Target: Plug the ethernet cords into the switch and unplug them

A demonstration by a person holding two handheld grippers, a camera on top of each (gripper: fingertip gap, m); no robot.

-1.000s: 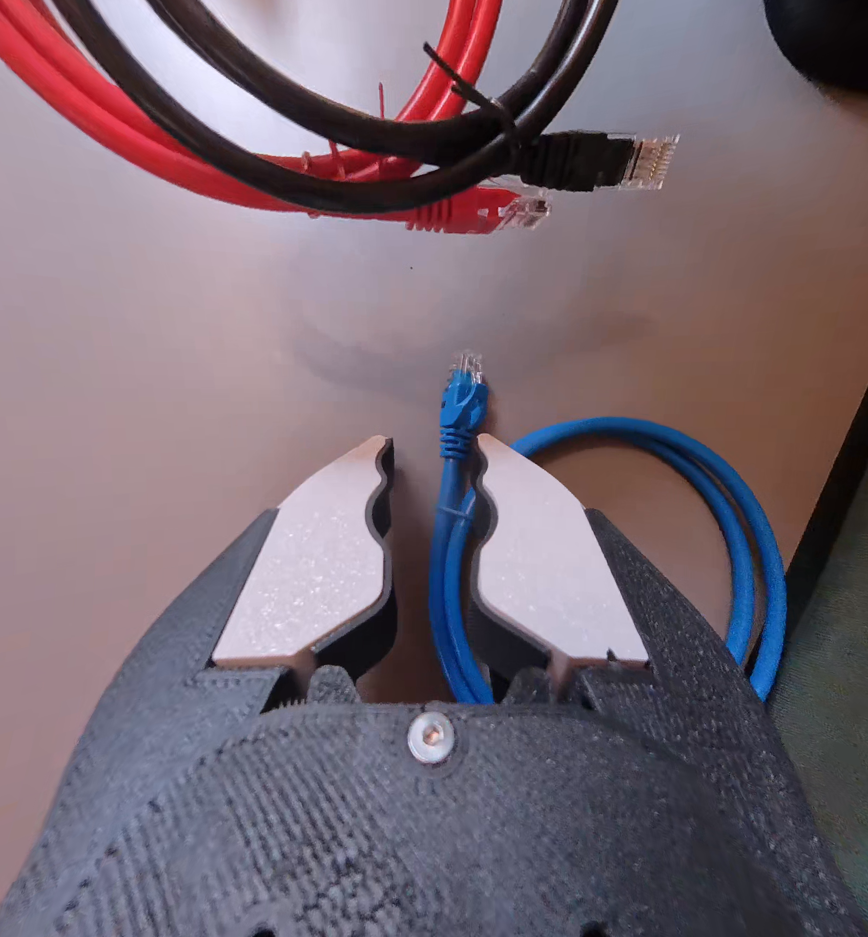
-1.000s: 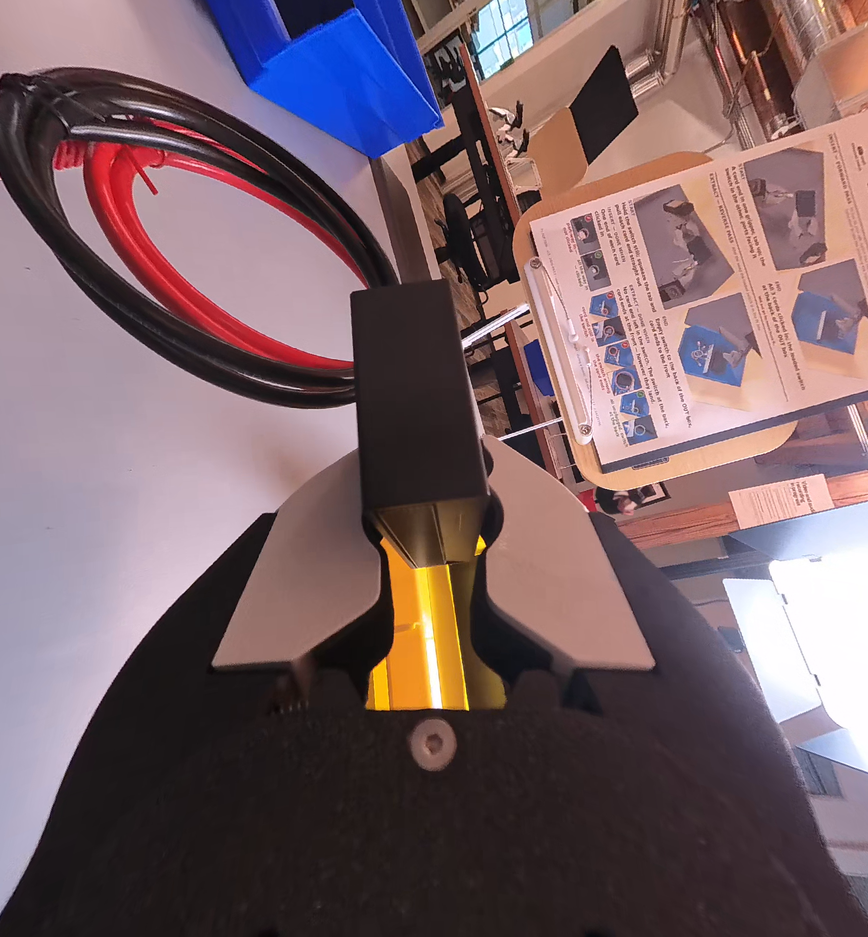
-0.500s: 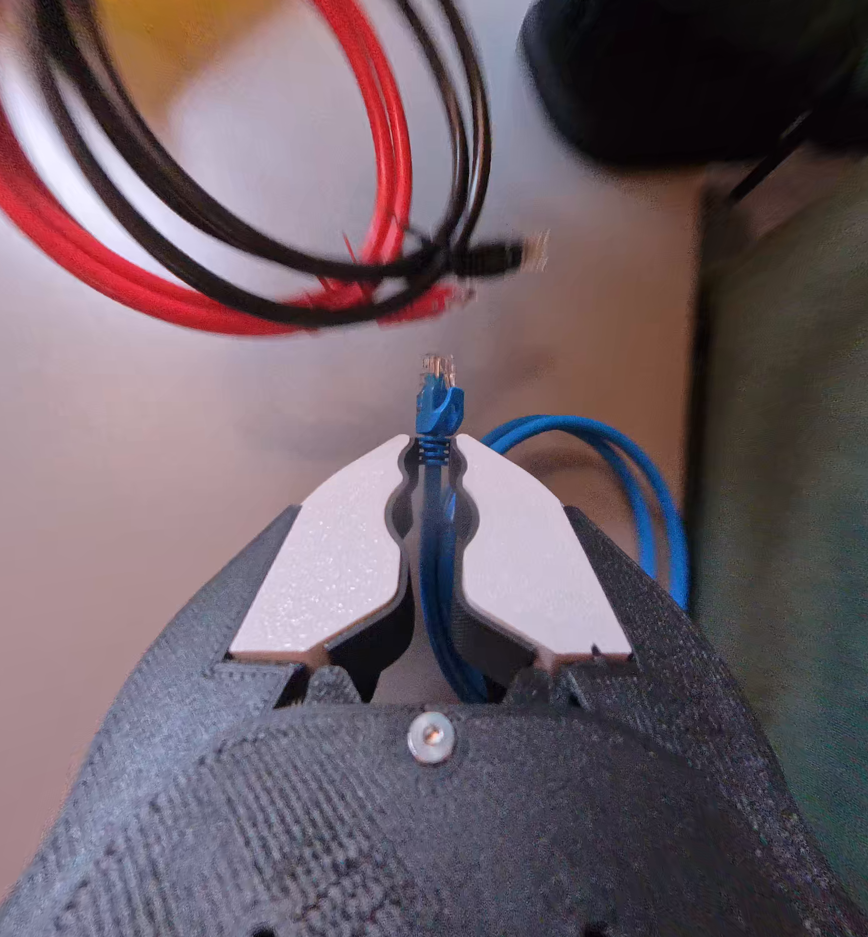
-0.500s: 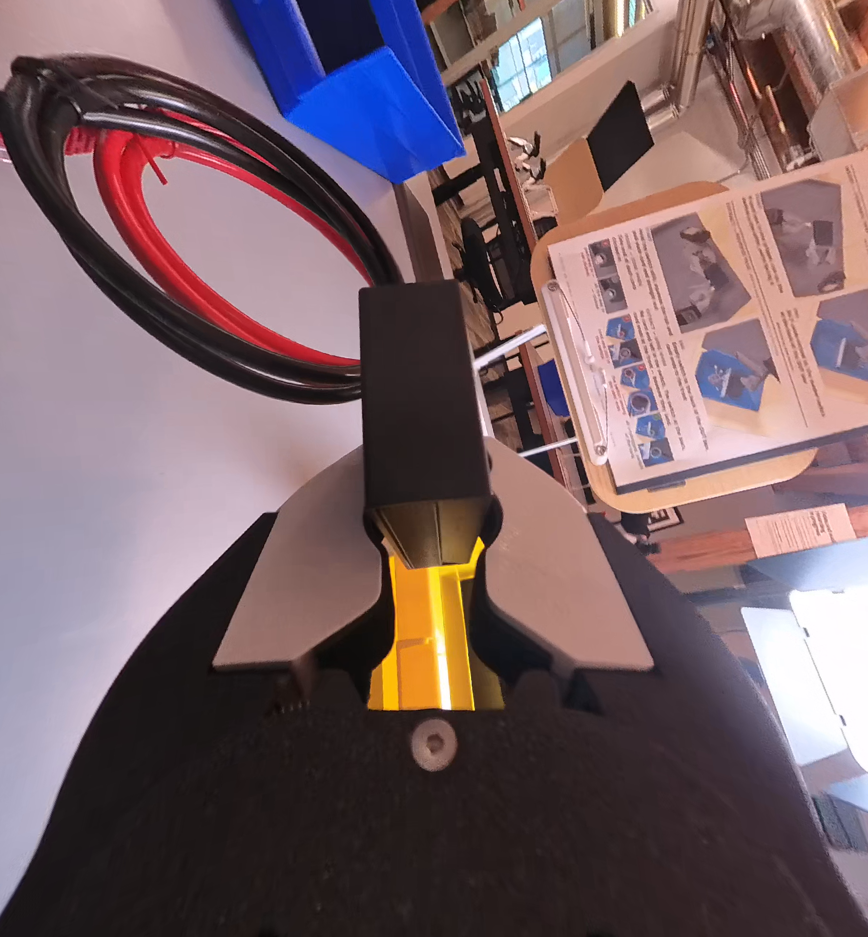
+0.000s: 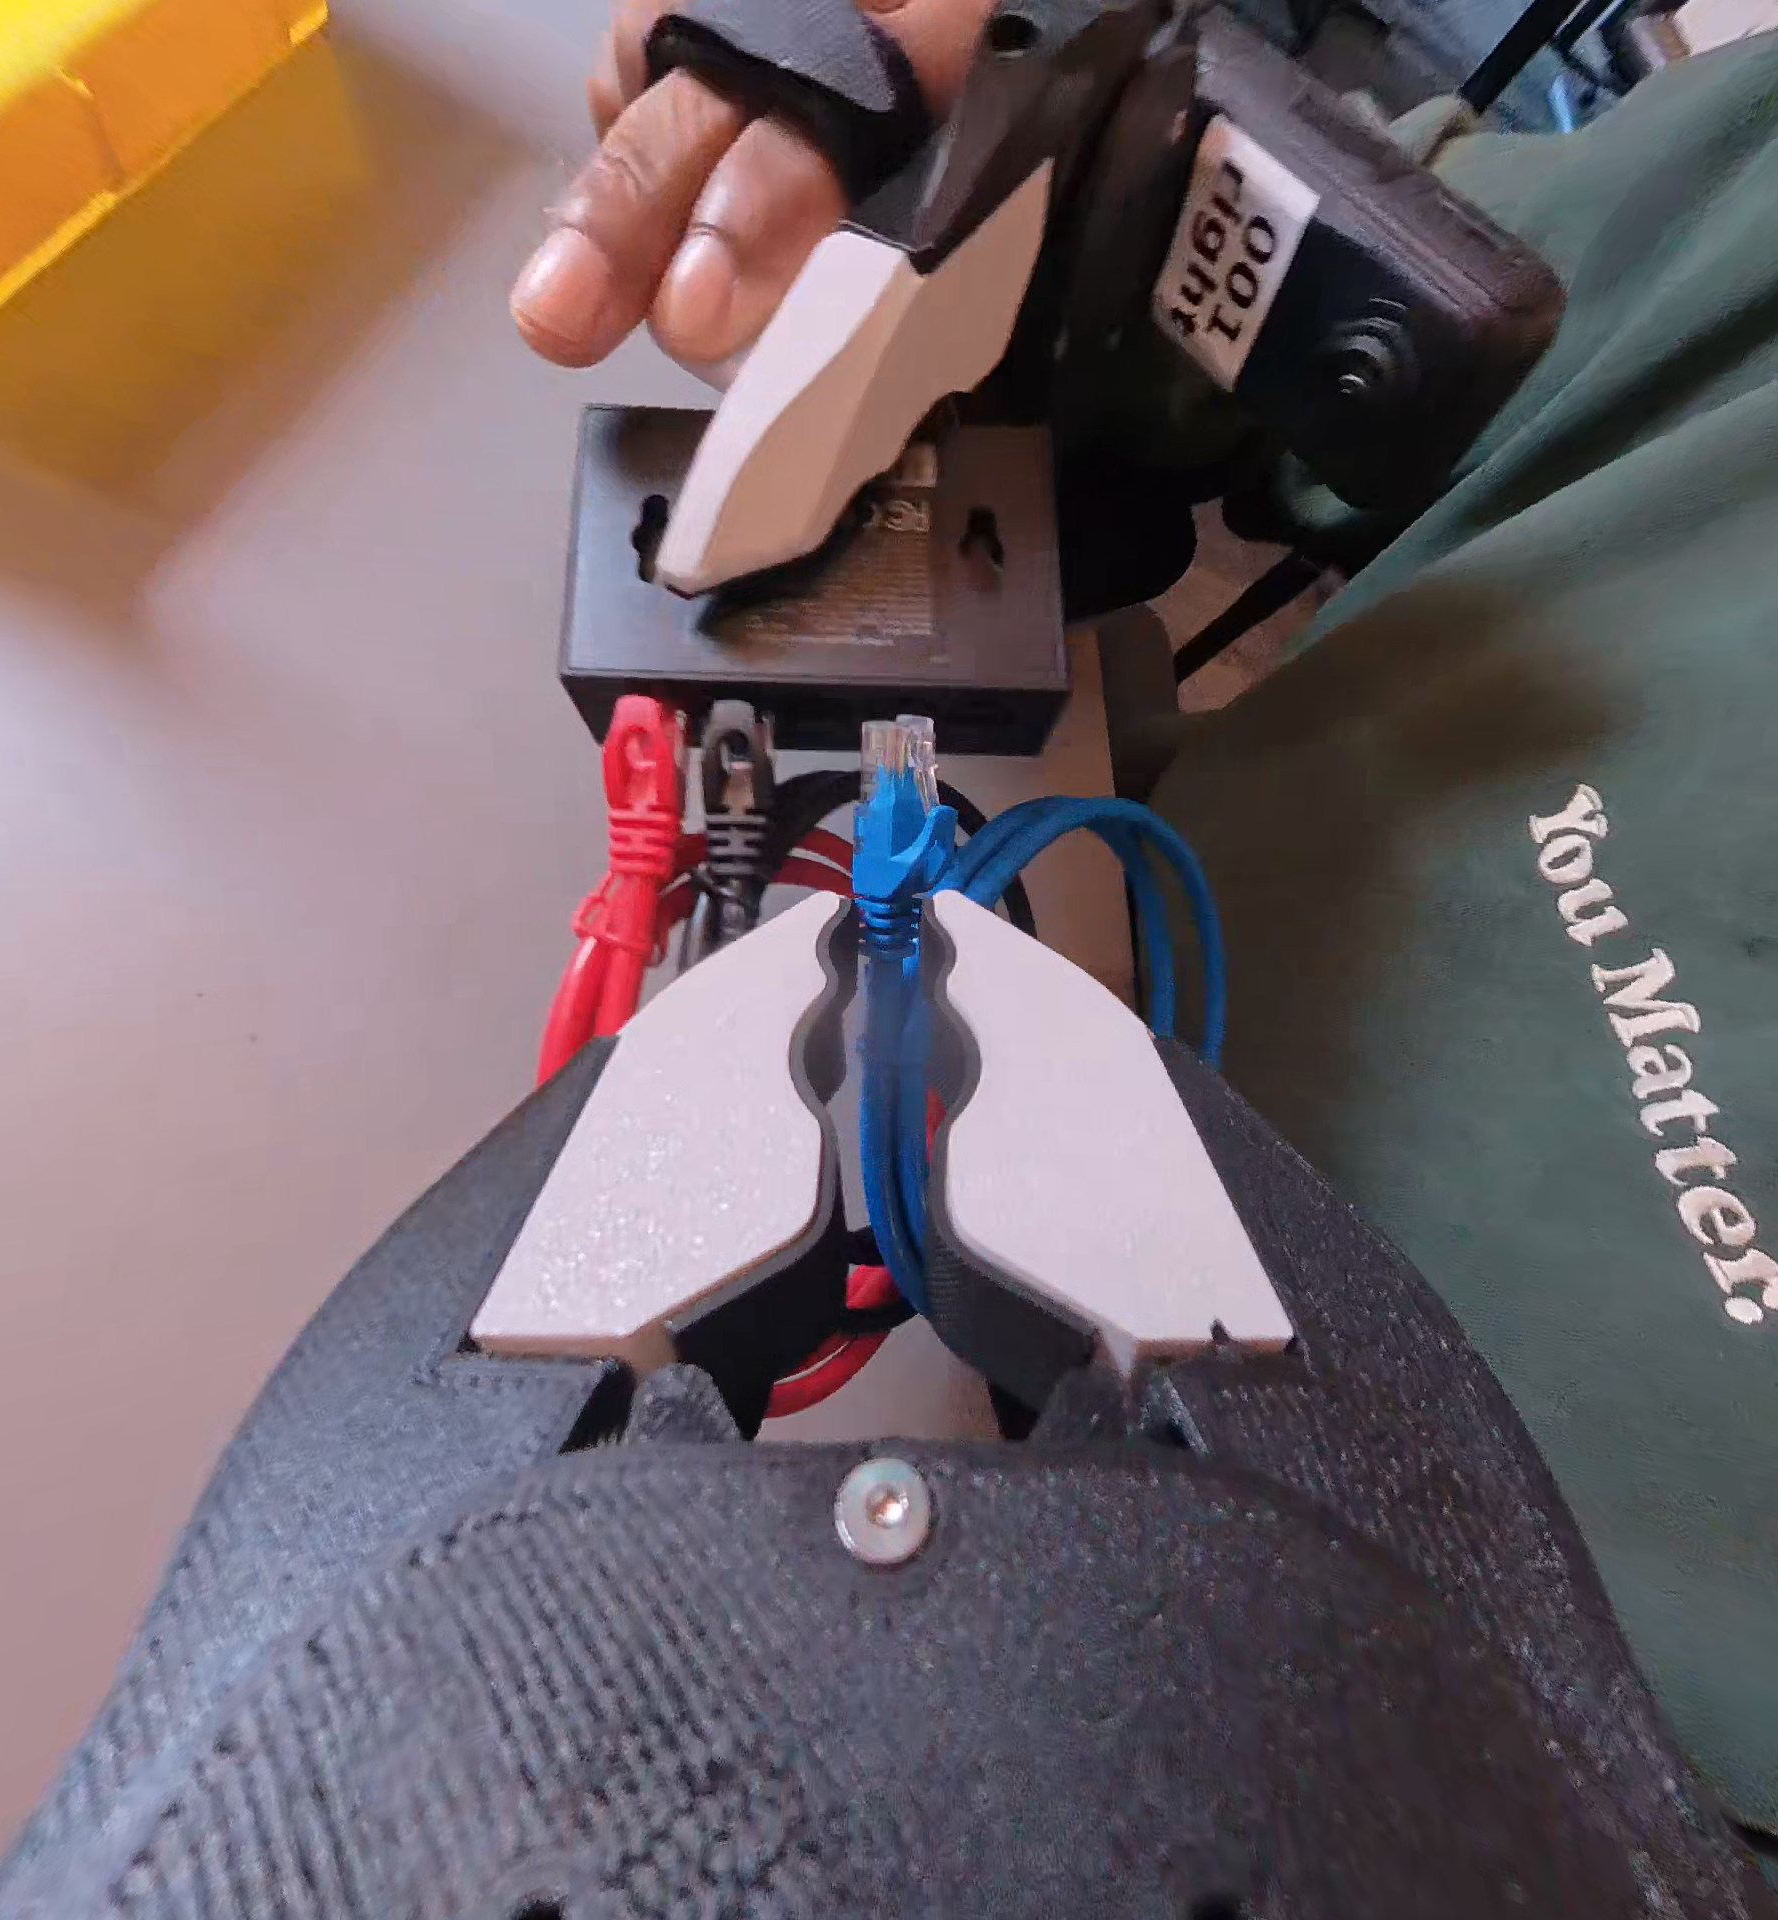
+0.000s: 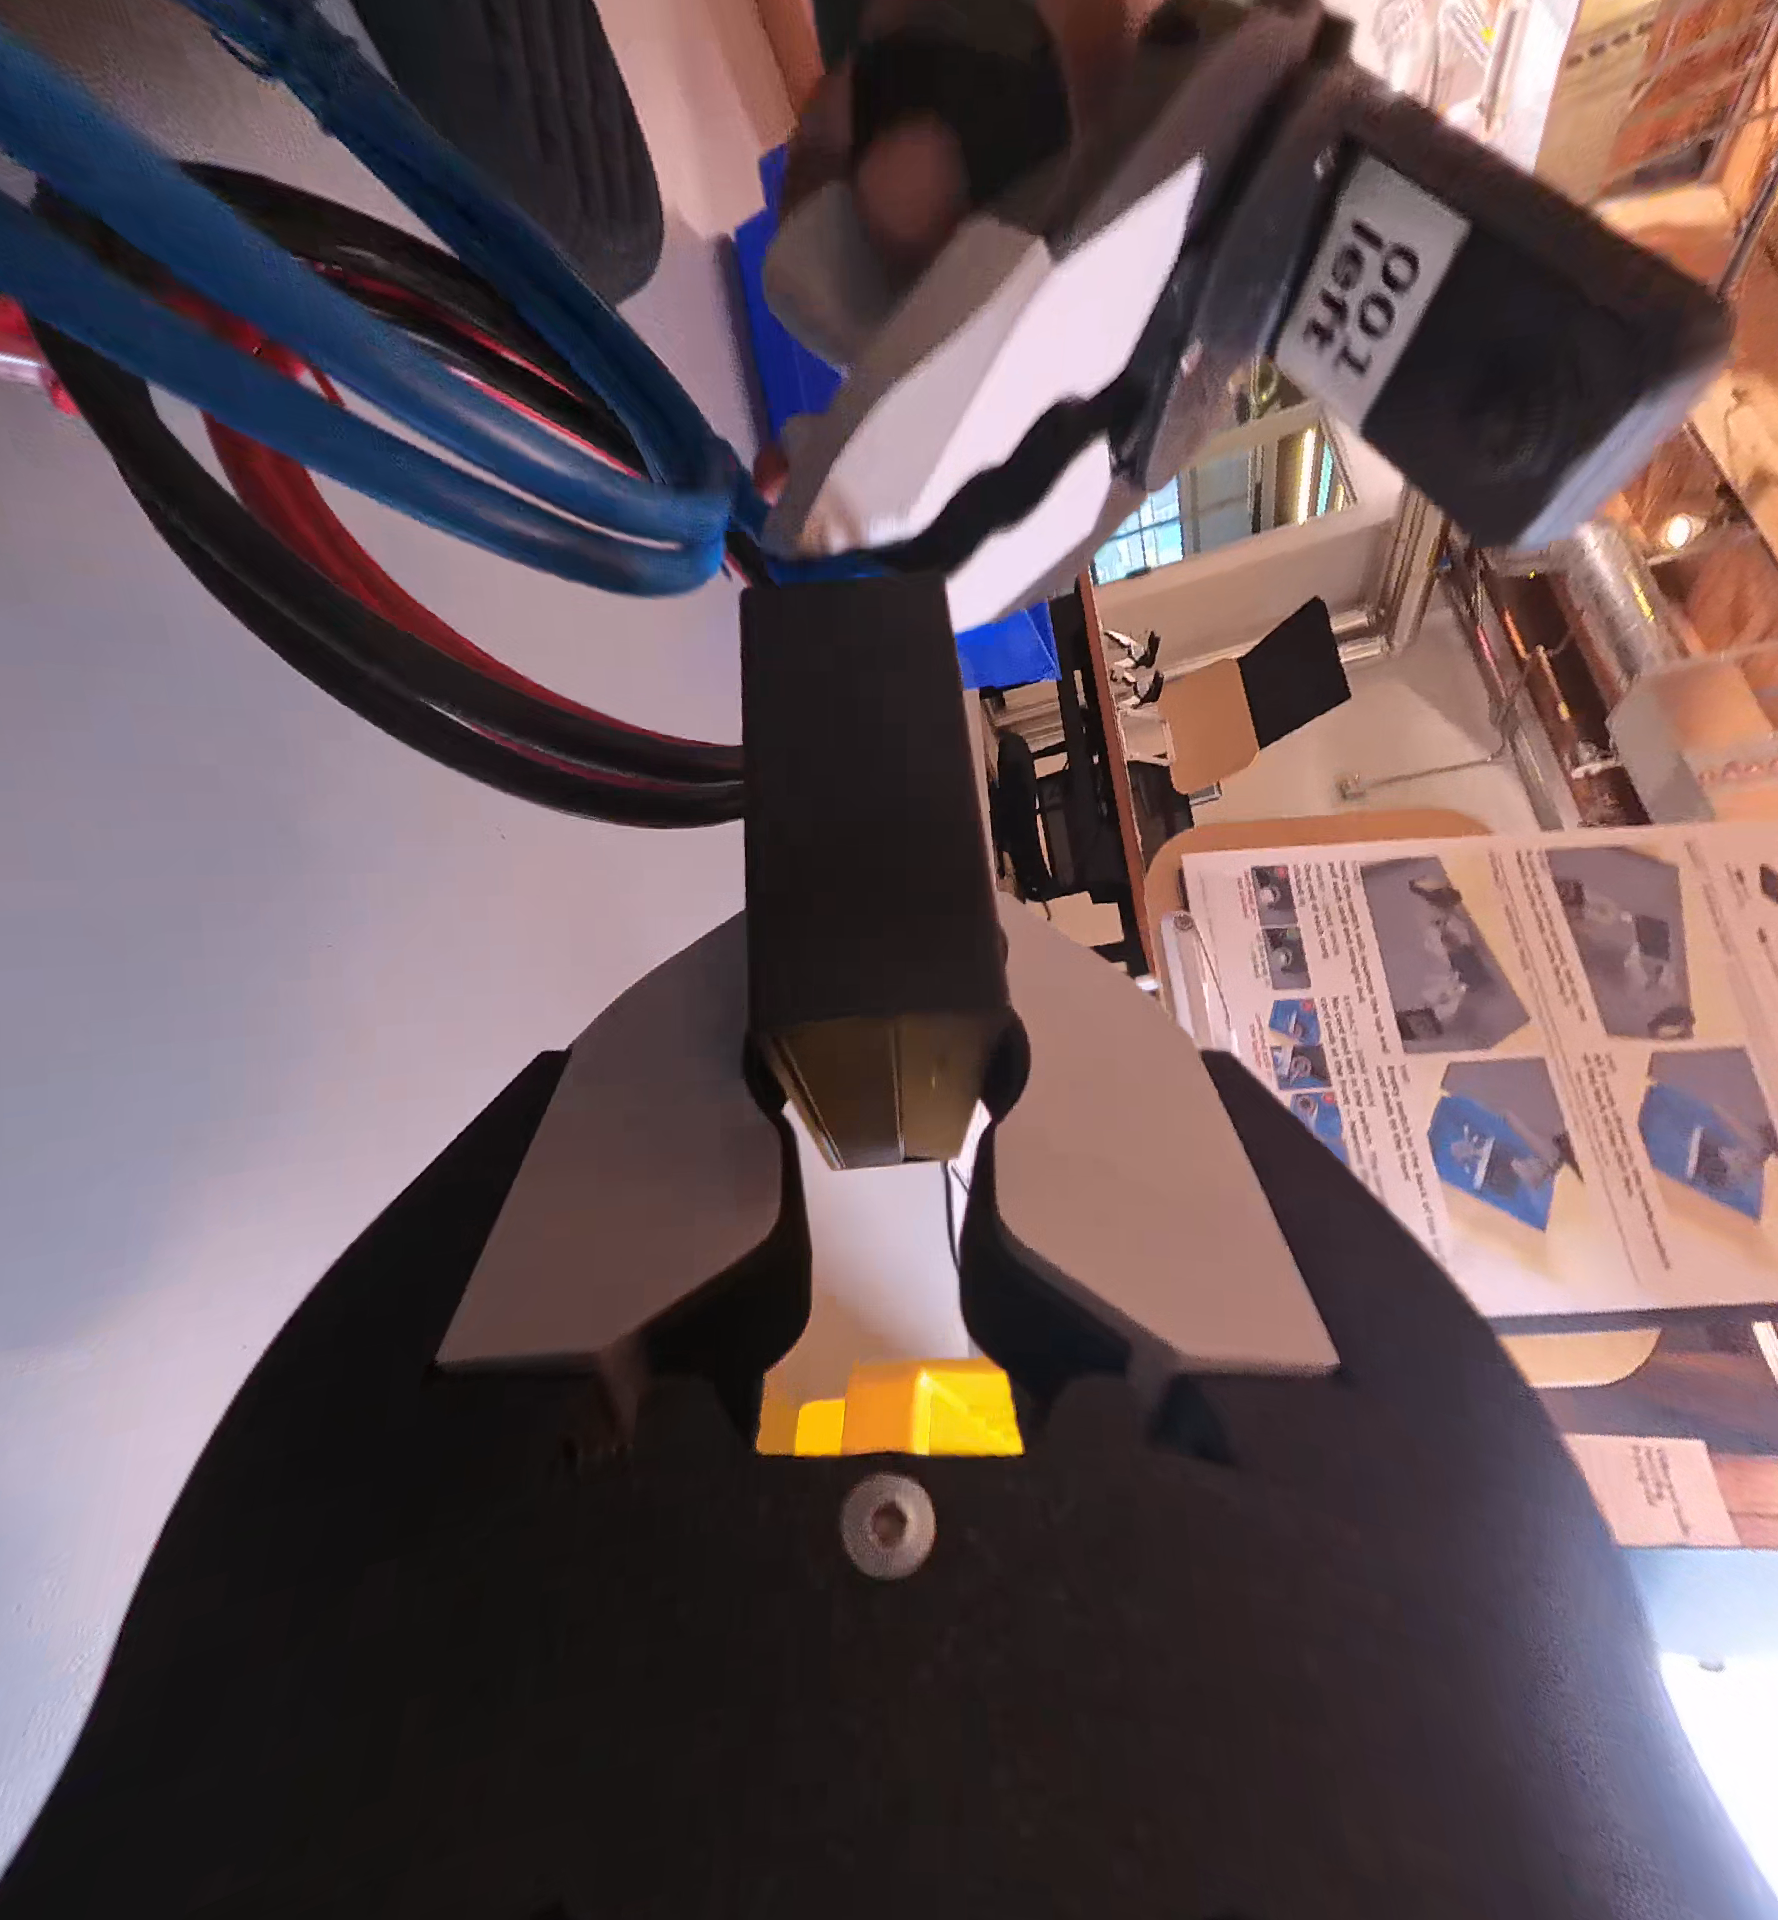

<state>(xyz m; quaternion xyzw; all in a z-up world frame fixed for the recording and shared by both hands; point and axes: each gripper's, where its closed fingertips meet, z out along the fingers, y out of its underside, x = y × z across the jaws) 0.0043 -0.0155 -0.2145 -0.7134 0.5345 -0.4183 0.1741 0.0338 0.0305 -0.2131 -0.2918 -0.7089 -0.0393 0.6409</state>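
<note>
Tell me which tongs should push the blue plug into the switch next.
Left. The left tongs already grip the blue plug, its tip right at the switch port. The right tongs are occupied holding the switch.

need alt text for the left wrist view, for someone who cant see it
The left tongs grip a blue ethernet cord just behind its plug, the clear tip almost at the port face of a black switch. Red and black plugs already sit in ports to its left, while the right tongs hold the switch from above.
</note>
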